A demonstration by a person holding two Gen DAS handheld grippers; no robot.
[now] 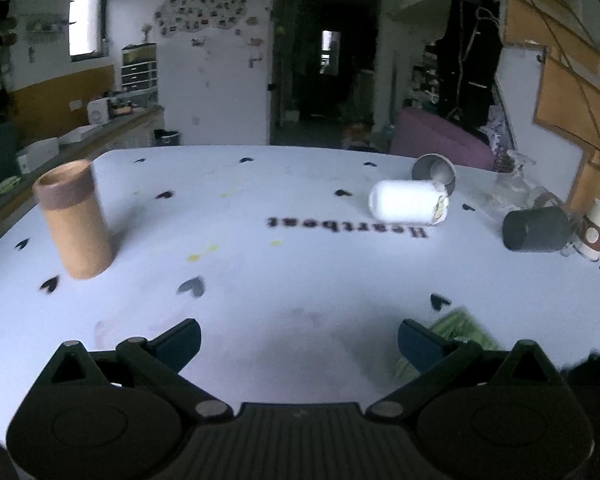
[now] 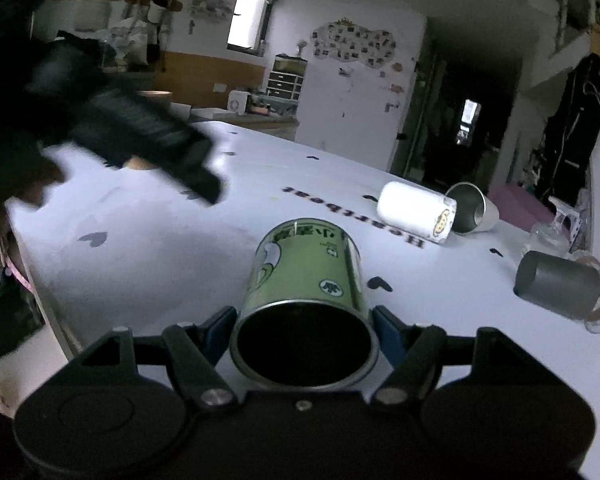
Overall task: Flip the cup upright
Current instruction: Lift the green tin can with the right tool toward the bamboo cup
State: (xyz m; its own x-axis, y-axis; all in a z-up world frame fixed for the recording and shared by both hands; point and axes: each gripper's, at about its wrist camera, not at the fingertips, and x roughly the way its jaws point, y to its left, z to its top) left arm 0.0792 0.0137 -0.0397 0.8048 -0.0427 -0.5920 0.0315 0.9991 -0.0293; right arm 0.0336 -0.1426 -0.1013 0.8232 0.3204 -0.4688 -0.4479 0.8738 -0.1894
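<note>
My right gripper (image 2: 304,330) is shut on a green printed cup (image 2: 306,276). The cup lies tilted with its dark open mouth toward the camera and its base pointing away over the white table (image 2: 148,256). A green blur of it (image 1: 458,328) shows beside my left gripper's right finger. My left gripper (image 1: 300,340) is open and empty above the table's near side. It shows as a dark blur in the right wrist view (image 2: 148,136).
A tan cylinder cup (image 1: 74,220) stands upright at the left. A white cup (image 1: 410,202), a steel cup (image 1: 434,172) and a dark grey cup (image 1: 536,229) lie on their sides at the right, near glass items (image 1: 512,184) and a small bottle (image 1: 596,232).
</note>
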